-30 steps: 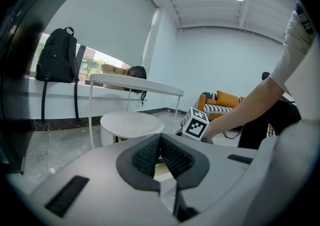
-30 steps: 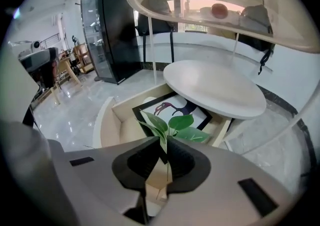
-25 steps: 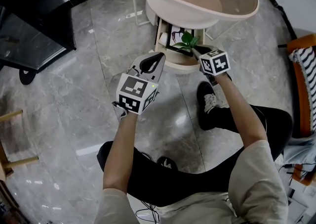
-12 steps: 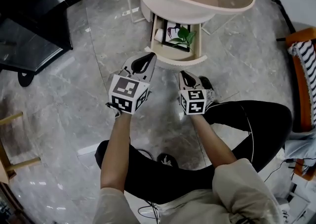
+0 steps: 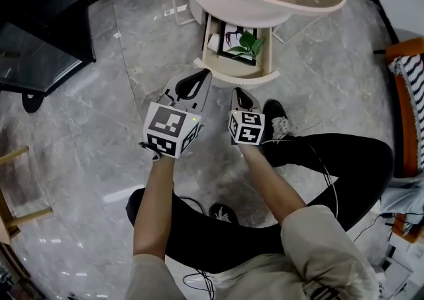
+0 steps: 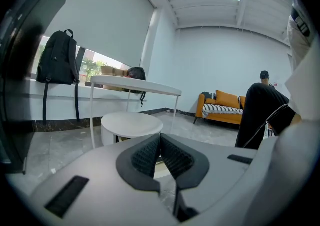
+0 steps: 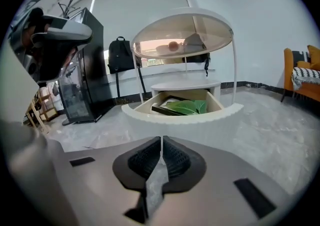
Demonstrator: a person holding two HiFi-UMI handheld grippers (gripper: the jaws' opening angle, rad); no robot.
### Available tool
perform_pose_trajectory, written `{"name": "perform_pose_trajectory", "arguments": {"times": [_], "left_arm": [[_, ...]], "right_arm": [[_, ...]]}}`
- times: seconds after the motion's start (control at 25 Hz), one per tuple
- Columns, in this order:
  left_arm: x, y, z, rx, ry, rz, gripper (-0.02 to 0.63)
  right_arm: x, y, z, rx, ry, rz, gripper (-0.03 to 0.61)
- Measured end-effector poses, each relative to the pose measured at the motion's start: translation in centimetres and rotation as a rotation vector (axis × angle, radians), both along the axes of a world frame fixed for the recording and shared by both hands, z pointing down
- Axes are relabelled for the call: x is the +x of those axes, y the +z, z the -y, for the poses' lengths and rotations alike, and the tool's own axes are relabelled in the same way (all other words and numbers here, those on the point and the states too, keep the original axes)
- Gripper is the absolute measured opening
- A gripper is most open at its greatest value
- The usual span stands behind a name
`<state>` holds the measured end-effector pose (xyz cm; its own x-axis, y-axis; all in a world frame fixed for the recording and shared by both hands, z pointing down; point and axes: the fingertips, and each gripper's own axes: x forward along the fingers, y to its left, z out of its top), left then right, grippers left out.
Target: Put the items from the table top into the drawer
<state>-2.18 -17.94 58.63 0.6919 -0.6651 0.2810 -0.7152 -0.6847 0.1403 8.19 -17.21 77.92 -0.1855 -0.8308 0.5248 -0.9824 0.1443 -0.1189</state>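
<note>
Under the round glass-topped table point(image 5: 319, 16) a curved cream drawer point(image 5: 237, 72) stands open. In it lie a green leafy plant point(image 5: 250, 44) and a dark picture frame point(image 5: 230, 35). My right gripper point(image 5: 240, 93) hangs in front of the drawer, shut and empty. In the right gripper view its jaws point(image 7: 161, 140) are shut, pointing at the drawer point(image 7: 182, 114) and the leaves point(image 7: 187, 106). My left gripper point(image 5: 201, 79) is level with it on the left, shut with nothing in it point(image 6: 160, 137).
The person's black-trousered legs and a black shoe point(image 5: 274, 118) lie right of the grippers. A dark glass cabinet point(image 5: 40, 47) stands at the left, an orange sofa point(image 5: 407, 93) at the right. Cables point(image 5: 199, 284) lie on the grey marble floor.
My right gripper has drawn back from the drawer, down and to the left, and now sits beside the left one. The plant stays in the drawer. The left gripper kept still.
</note>
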Motion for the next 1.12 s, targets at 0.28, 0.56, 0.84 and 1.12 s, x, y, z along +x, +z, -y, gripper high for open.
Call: {"name": "perform_pose_trajectory", "arguments": {"times": [0.28,0.56,0.84,1.12], "left_arm": [[0.0,1.1,0.2,-0.022,-0.025,-0.019,0.018],[0.1,1.7,-0.4,-0.009,-0.005,0.038,0.020],[-1.1,2.8,-0.6,-0.043,-0.026,0.042,0.020],[-1.7,2.9,0.1,-0.046,-0.056,0.053,0.020]], "right_arm": [[0.2,0.1,1.1,-0.001,0.002,-0.005,0.038],[0.7,0.2,4.2,0.006,0.029,0.031,0.038],[1.7,-0.2,8.6,0.007,0.049,0.036,0.038],[2.3,0.0,13.0,0.037,0.130,0.040,0.038]]}}
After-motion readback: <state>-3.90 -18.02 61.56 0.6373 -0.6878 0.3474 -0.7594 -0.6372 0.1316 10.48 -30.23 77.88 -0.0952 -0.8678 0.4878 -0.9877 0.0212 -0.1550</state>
